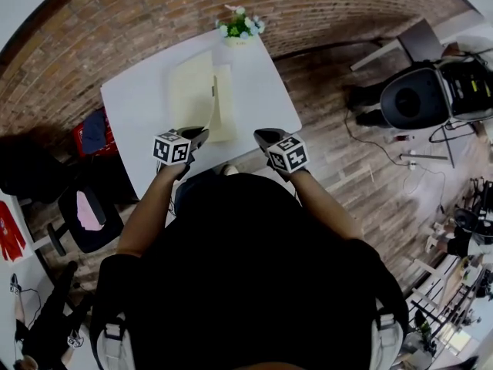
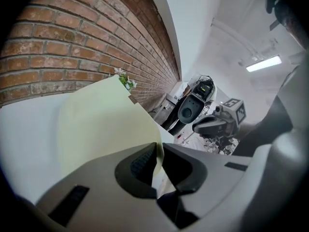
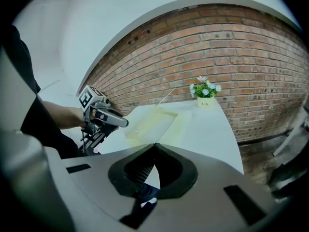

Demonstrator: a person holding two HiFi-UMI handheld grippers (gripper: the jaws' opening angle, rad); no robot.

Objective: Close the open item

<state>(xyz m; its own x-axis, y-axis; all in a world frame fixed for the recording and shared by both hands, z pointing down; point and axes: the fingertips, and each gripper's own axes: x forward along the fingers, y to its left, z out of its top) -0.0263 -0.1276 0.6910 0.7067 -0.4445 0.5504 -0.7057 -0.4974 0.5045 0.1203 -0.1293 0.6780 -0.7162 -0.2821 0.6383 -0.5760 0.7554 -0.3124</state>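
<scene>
Evidently the left gripper (image 2: 158, 149) pinches the edge of the pale yellow folder (image 1: 196, 91), jaws almost together. The folder lies open mid-frame on the white table (image 1: 131, 118). It is probably best to swing the cover over slowly, keeping the edges aligned. The right gripper (image 3: 154, 148) is closed and empty.

Bare table (image 1: 131, 106) flanking folder (image 1: 196, 91), far edge blocked — flowerpot (image 1: 239, 31), brick wall (image 1: 154, 21) seemingly close

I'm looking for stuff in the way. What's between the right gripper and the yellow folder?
Only bare white table before the yellow folder, in the right gripper view.
</scene>
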